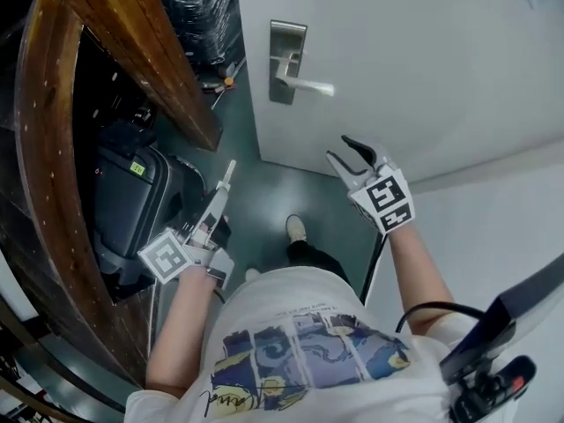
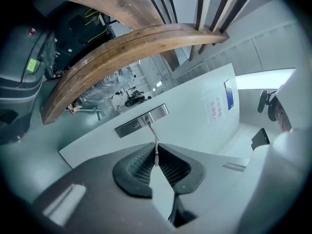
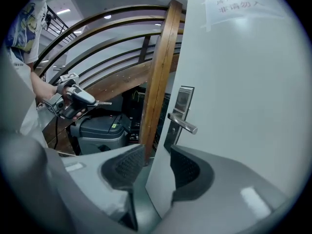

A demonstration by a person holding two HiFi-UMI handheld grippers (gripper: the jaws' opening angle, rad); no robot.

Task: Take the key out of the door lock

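A grey door (image 1: 423,51) carries a steel lock plate (image 1: 286,60) with a lever handle (image 1: 307,85). My left gripper (image 1: 227,174) hangs low and left of the door, well away from the lock, shut on a thin silver key (image 1: 230,166). In the left gripper view the key (image 2: 156,149) sticks out between the closed pads (image 2: 141,167), pointing toward the lock plate (image 2: 141,121). My right gripper (image 1: 339,151) stands wide open and empty below the handle, near the door's edge. Its own view shows the lever handle (image 3: 184,124) ahead and the left gripper (image 3: 78,99) with the key (image 3: 103,103).
A curved brown wooden stair beam (image 1: 132,42) runs along the left. Under it stands a dark grey case (image 1: 132,192). Black wrapped goods (image 1: 207,16) lie behind the door's edge. The person's shoe (image 1: 297,229) rests on the grey-green floor. A paper notice (image 3: 234,4) is stuck on the door.
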